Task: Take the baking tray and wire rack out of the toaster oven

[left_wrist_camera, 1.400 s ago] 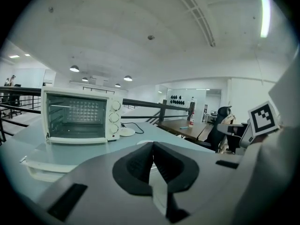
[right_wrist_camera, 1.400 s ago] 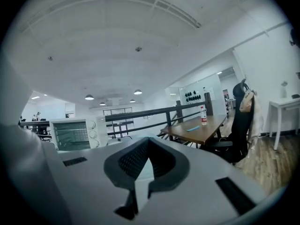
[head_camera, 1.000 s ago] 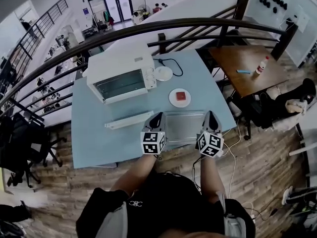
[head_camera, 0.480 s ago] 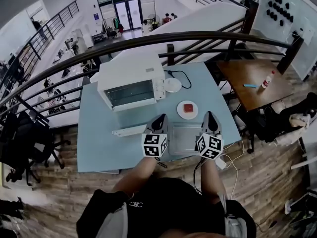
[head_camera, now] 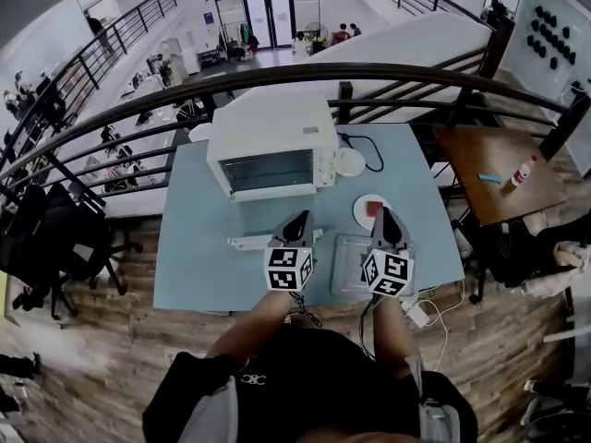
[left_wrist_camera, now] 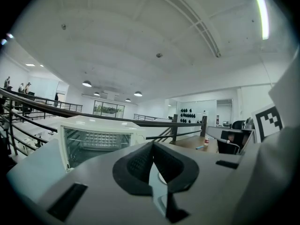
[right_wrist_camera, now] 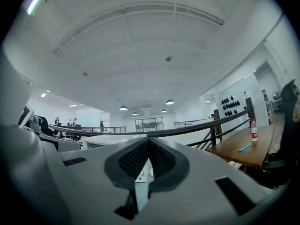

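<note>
Both claws are pinched together with nothing in them. The left gripper (head_camera: 297, 221) and right gripper (head_camera: 388, 218) hover side by side over the front part of the tabletop (head_camera: 194, 247), pointing at the toaster oven (head_camera: 272, 137), which sits at the back edge.

The baking tray (head_camera: 349, 261) looks to be out already. It lies flat near the front edge, just below the right gripper. The wire rack is harder to call. The left gripper view shows some grid pattern inside the oven, so it's probably still in there, but that isn't certain. A long pale strip (head_camera: 247, 242) lies on the tabletop between the oven and the left gripper, and it's not clear what it is.

If the rack is next, the person should spread the jaws before reaching in, not at the oven mouth. They should grab the rack's front bar with both claws and slide it out level so it doesn't jam on the side rails. It should go down beside the tray, clear of the small plate (head_camera: 362, 206) and that strip.
</note>
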Demonstrator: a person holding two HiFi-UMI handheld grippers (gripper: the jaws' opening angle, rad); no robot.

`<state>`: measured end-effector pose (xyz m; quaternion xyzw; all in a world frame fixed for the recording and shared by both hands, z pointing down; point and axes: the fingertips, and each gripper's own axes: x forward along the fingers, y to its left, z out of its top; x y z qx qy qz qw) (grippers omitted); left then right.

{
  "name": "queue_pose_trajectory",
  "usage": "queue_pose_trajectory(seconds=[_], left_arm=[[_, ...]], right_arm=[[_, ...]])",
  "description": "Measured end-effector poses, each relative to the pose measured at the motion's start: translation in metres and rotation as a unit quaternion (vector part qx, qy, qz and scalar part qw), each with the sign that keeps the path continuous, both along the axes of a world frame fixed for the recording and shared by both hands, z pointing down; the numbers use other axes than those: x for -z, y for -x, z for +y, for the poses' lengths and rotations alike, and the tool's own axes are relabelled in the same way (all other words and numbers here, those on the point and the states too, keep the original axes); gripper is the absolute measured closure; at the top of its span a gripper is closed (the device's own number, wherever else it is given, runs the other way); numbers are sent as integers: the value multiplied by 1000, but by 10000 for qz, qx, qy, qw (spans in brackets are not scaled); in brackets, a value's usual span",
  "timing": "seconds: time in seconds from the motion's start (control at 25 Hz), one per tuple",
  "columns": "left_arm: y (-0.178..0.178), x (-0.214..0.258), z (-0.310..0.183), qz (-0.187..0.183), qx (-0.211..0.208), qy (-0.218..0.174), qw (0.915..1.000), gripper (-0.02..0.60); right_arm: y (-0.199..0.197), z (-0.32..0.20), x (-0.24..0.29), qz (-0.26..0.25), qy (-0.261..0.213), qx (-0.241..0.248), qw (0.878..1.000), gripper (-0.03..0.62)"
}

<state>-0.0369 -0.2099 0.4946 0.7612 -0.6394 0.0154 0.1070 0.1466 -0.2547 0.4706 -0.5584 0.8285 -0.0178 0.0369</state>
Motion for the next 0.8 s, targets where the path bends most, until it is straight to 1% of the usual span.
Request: queue_pose_trajectory(seconds=[0.32, 0.48, 0.64, 0.8], left_arm=[[65, -5, 5, 48, 505, 107, 9987, 566], [94, -4, 11, 53, 762, 100, 9970, 566], [121, -5, 14, 86, 971, 113, 9952, 566], [146, -8, 14, 162, 1118, 130, 9935, 567]], right_arm=[[77, -14, -2, -123, 44, 678, 9976, 594], [113, -17, -6, -134, 116, 969, 9951, 594], [144, -18, -10, -134, 150, 1202, 9925, 594], [170, -26, -17, -135, 263, 1267, 9915, 594]])
